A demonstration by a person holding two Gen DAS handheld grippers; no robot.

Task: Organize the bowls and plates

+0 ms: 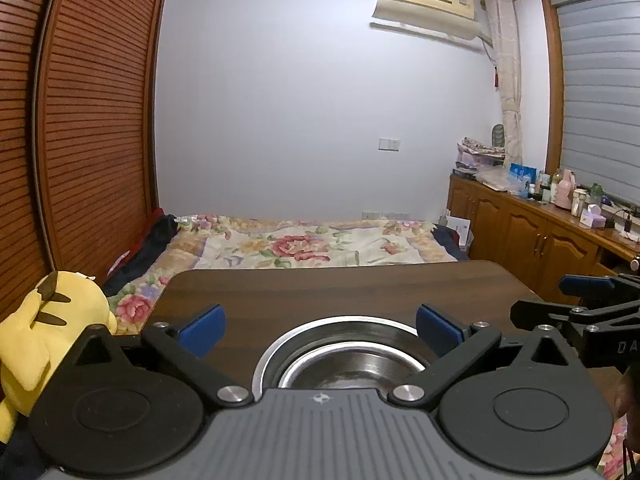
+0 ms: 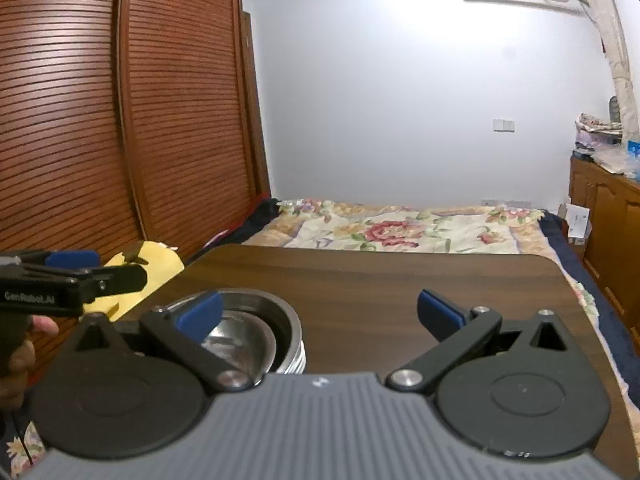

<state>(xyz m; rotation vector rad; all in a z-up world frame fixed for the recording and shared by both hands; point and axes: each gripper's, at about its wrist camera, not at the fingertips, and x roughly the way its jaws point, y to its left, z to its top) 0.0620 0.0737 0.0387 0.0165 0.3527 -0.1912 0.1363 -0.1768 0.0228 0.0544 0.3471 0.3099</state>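
A stack of steel bowls (image 1: 344,356) stands on the dark wooden table (image 1: 320,288), a smaller bowl nested inside a larger one. In the left wrist view my left gripper (image 1: 320,328) is open and empty, its blue pads wide apart just above the stack's near rim. In the right wrist view the stack (image 2: 256,336) sits at the left, behind the left blue fingertip (image 2: 200,316). My right gripper (image 2: 320,316) is open and empty over bare table to the right of the bowls. No plates are in view.
A bed with a floral quilt (image 1: 304,244) lies beyond the table. A yellow plush toy (image 1: 48,332) sits left of the table. Slatted wardrobe doors (image 2: 120,120) stand at the left, a cluttered wooden cabinet (image 1: 552,220) at the right.
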